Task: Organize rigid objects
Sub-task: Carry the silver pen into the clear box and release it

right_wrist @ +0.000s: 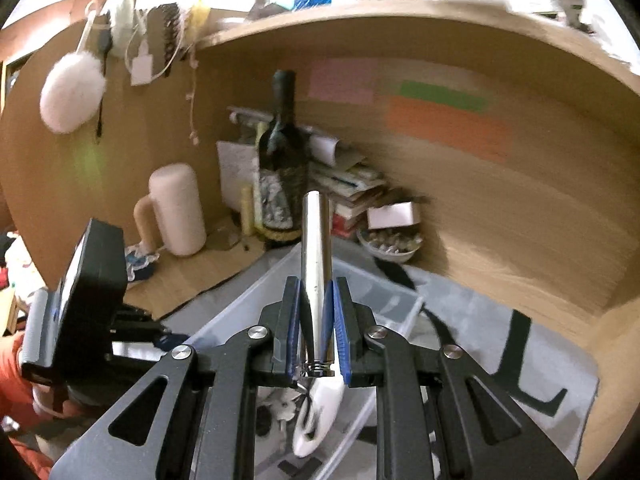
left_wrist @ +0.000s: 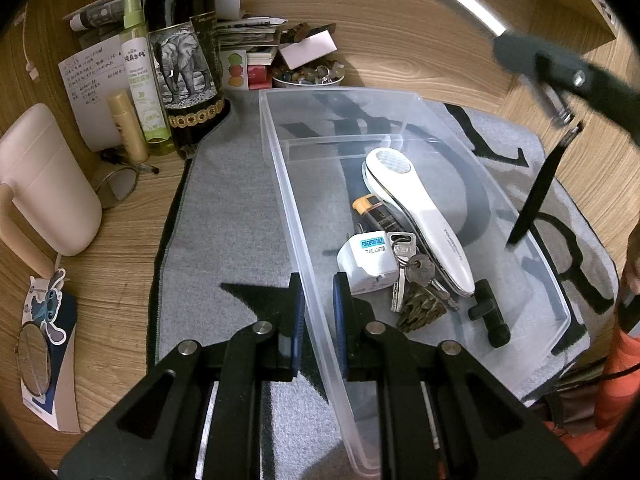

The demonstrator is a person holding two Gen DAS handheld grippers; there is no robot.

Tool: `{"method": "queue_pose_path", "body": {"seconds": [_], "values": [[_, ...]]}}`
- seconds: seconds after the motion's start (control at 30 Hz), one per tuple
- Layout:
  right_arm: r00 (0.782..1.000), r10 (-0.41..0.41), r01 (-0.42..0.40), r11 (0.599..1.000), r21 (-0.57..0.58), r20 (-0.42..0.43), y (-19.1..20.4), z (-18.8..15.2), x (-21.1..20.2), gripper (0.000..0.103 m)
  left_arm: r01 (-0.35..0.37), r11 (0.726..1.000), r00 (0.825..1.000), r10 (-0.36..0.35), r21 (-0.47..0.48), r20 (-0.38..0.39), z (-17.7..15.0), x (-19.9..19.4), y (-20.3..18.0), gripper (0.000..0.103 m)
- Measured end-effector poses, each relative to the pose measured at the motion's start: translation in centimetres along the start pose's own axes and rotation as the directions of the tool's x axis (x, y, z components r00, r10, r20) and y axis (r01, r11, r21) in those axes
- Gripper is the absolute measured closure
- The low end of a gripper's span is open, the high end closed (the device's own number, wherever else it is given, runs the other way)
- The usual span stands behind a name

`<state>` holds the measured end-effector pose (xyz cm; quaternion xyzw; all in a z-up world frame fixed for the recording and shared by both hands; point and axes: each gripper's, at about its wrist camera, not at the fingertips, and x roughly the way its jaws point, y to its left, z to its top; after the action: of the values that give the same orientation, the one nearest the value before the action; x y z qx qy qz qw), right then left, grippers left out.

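A clear plastic bin (left_wrist: 288, 200) lies on a grey mat (left_wrist: 224, 208). It holds a white handheld device (left_wrist: 420, 208), a white travel adapter (left_wrist: 366, 266), keys (left_wrist: 412, 268), a battery (left_wrist: 374, 212) and a black fitting (left_wrist: 490, 312). My left gripper (left_wrist: 318, 312) is shut on the bin's left wall. My right gripper (right_wrist: 317, 320) is shut on a silver nail clipper (right_wrist: 317, 248) and holds it above the bin (right_wrist: 384, 300). In the left wrist view the right gripper (left_wrist: 560, 76) is at the upper right with the clipper (left_wrist: 560, 110); a black strap (left_wrist: 536, 192) hangs there.
A wine bottle (left_wrist: 184, 52), a green spray bottle (left_wrist: 140, 72), a cream tube (left_wrist: 128, 124), a cream mug (left_wrist: 44, 184), glasses (left_wrist: 116, 184), papers (left_wrist: 248, 28) and a bowl of stones (left_wrist: 308, 76) crowd the desk's back left. A wooden wall (right_wrist: 500, 200) rises behind.
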<state>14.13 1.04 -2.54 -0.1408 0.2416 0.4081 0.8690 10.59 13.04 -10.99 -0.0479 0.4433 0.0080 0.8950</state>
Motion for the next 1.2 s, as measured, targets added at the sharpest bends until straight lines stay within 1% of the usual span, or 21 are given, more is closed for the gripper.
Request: {"method": "queue_pose_path", "body": {"seconds": [0.13, 0.3, 0.43, 0.5, 0.6, 0.7, 0.9, 0.93, 1.0, 1.07, 1.13, 1.2], "values": [[0.997, 0.014, -0.015, 1.000, -0.004, -0.082, 0.3, -1.1, 2.4, 0.089, 0.000, 1.000, 1.000, 0.000, 0.000, 0.000, 0.0, 0.0, 0.0, 0.090], [0.982, 0.018, -0.020, 1.000, -0.004, -0.187, 0.0, -2.9, 5.2, 0.089, 0.002, 1.000, 1.000, -0.002, -0.005, 0.002, 0.1, 0.0, -0.2, 0.090], [0.970, 0.017, -0.016, 1.000, 0.005, -0.244, -0.5, -3.9, 6.4, 0.089, 0.005, 1.000, 1.000, -0.005, -0.008, 0.001, 0.1, 0.1, -0.2, 0.090], [0.964, 0.011, -0.011, 1.000, 0.001, -0.266, -0.6, -4.0, 6.8, 0.089, 0.007, 1.000, 1.000, -0.007, -0.009, 0.000, 0.2, 0.1, -0.3, 0.090], [0.954, 0.034, -0.032, 0.999, 0.011, -0.296, -0.5, -4.2, 7.1, 0.089, 0.007, 1.000, 1.000, -0.007, -0.009, 0.001, 0.2, 0.1, -0.2, 0.090], [0.947, 0.032, -0.035, 0.999, -0.001, -0.320, -0.3, -4.3, 7.6, 0.088, 0.013, 1.000, 1.000, -0.013, -0.013, 0.001, 0.2, 0.1, 0.0, 0.090], [0.946, 0.018, -0.020, 1.000, -0.003, -0.324, -0.4, -4.3, 7.5, 0.088, 0.016, 1.000, 1.000, -0.016, -0.011, 0.001, 0.2, 0.2, 0.1, 0.090], [0.945, 0.017, -0.019, 1.000, -0.003, -0.327, -0.4, -4.3, 7.5, 0.087, 0.016, 1.000, 1.000, -0.016, -0.011, 0.002, 0.2, 0.2, 0.1, 0.090], [0.947, 0.016, -0.017, 1.000, 0.000, -0.321, -0.5, -4.2, 7.2, 0.081, 0.016, 1.000, 1.000, -0.016, -0.012, 0.002, 0.2, 0.2, 0.1, 0.090], [0.955, 0.004, -0.005, 1.000, -0.003, -0.298, -0.5, -4.1, 6.7, 0.063, 0.015, 1.000, 1.000, -0.015, -0.011, 0.002, 0.2, 0.2, 0.1, 0.090], [0.963, -0.008, 0.006, 1.000, -0.007, -0.269, -0.5, -3.8, 6.1, 0.055, 0.015, 1.000, 1.000, -0.015, -0.011, 0.001, 0.2, 0.2, 0.0, 0.090], [0.970, -0.016, 0.014, 1.000, -0.011, -0.242, -0.5, -3.4, 5.2, 0.050, 0.015, 1.000, 1.000, -0.015, -0.011, 0.001, 0.2, 0.2, 0.1, 0.090]]}}
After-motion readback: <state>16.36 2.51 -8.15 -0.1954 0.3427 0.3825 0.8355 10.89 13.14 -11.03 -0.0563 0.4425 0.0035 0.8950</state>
